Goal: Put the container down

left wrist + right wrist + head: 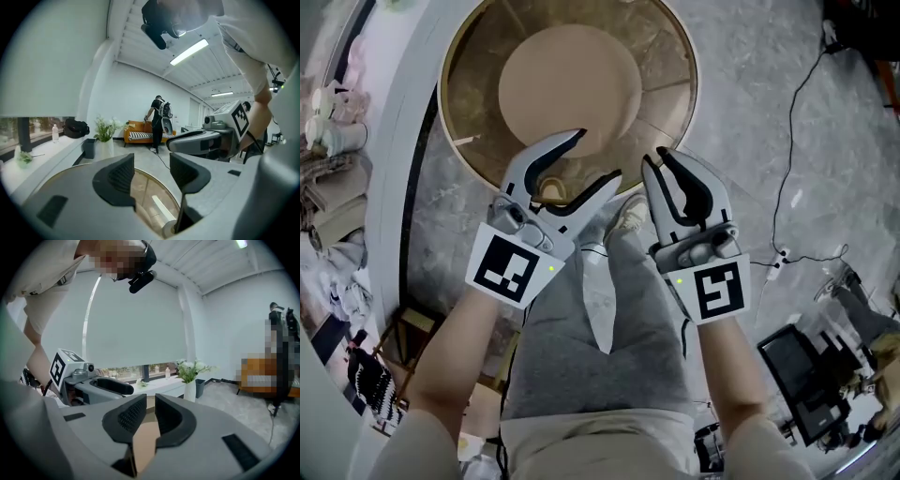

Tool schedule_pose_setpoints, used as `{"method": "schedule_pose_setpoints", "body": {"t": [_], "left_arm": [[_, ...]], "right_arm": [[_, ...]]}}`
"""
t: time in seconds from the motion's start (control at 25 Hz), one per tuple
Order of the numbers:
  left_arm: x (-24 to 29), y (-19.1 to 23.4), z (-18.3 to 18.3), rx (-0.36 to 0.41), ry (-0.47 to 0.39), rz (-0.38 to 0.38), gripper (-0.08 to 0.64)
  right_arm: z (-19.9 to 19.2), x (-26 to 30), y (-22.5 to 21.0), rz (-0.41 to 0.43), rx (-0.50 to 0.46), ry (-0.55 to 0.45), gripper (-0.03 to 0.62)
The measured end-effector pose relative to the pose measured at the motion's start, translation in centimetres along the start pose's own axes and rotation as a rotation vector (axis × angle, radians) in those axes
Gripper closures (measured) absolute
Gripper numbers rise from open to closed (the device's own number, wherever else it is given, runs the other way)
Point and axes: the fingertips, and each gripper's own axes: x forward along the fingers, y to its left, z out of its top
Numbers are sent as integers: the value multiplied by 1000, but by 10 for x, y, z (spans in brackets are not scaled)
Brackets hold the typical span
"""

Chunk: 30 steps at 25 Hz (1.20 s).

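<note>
The container (667, 67) is a big round tub with a gold rim and a beige disc (570, 82) inside; it stands on the grey floor below both grippers. My left gripper (598, 155) hovers over its near rim, open wide, with nothing between the pads. Beside it my right gripper (655, 156) is open only by a thin slit and holds nothing. In the left gripper view the tub's rim (151, 183) shows through the left gripper (151, 176). In the right gripper view the beige inside (144, 442) shows under the right gripper (151, 416).
The person's grey-trousered legs (600, 356) are beneath the grippers. A white curved ledge (389, 187) runs along the left. A cable (795, 141) crosses the floor at right, with black gear (811, 375) lower right. A person (159, 124) stands by an orange sofa far off.
</note>
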Motion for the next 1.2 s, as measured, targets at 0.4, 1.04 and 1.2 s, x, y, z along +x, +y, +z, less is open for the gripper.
{"method": "schedule_pose_setpoints", "body": {"t": [0.4, 1.04, 1.2], "left_arm": [[-27, 19, 121, -70, -68, 91, 412], [-83, 21, 320, 22, -181, 173, 523], [-99, 19, 356, 56, -188, 185, 529]], "right_arm": [[125, -22, -16, -61, -24, -56, 565], [312, -71, -5, -31, -73, -107, 583], [356, -90, 7, -10, -90, -139, 583]]}}
